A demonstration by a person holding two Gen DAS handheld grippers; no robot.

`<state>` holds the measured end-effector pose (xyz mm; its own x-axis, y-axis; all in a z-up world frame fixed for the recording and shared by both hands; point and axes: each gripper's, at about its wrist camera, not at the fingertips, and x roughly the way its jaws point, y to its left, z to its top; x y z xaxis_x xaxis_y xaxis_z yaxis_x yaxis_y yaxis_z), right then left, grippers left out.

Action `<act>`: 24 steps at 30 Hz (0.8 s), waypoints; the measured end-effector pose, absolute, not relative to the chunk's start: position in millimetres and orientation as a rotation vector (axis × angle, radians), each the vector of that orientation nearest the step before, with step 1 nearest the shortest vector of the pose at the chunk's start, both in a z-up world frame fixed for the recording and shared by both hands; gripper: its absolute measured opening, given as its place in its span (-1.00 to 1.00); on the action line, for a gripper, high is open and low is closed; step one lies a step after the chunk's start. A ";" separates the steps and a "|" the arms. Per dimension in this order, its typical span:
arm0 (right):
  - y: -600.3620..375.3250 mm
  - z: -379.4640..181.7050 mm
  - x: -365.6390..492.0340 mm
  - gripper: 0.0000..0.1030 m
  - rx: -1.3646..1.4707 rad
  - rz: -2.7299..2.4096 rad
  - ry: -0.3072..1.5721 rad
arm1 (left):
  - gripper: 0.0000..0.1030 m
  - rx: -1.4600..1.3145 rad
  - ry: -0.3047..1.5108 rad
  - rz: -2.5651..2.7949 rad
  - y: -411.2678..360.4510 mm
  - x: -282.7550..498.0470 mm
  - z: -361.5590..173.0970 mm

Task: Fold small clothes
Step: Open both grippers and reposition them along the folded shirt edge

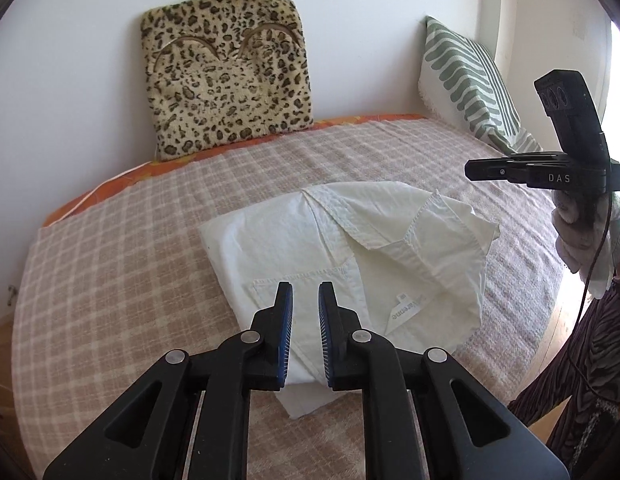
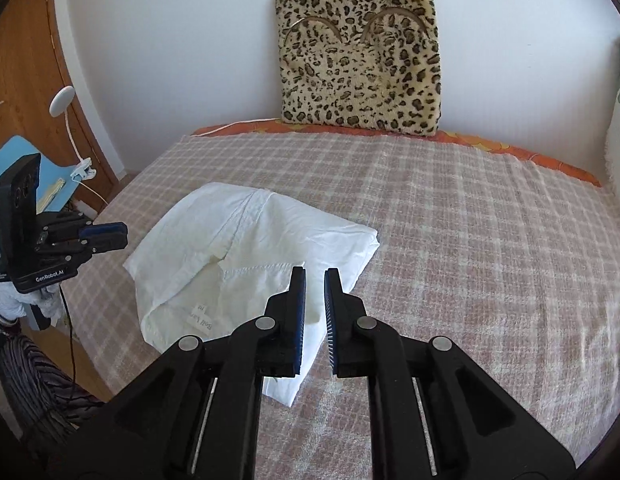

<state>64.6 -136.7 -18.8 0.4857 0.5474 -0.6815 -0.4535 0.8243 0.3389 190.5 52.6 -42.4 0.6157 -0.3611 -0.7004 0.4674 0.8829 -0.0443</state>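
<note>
A white garment point(image 1: 294, 236) lies loosely folded on the checked blanket point(image 1: 110, 280), a pocket and a label facing up. My left gripper point(image 1: 306, 286) hovers over its near edge, jaws a narrow gap apart with nothing between them. In the right wrist view the same garment point(image 2: 270, 232) sits left of centre. My right gripper point(image 2: 315, 271) hangs over its near right corner, jaws likewise slightly apart and empty. Each gripper also shows from the side in the other's view: the right gripper point(image 1: 472, 170) past the garment's right side, the left gripper point(image 2: 124, 234) off its left side.
A leopard-print cushion point(image 1: 226, 80) leans on the back wall and a green striped pillow point(image 1: 470, 84) stands in the right corner. A wooden door point(image 2: 42, 60), a clip lamp point(image 2: 62, 98) and a blue board point(image 2: 14, 156) are left of the bed. Gloved hands point(image 1: 582, 232) hold the grippers.
</note>
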 end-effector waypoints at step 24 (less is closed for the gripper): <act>-71.0 -87.7 117.2 -0.81 0.202 0.701 1.024 | -0.73 -0.080 0.920 -0.515 75.9 231.2 -95.9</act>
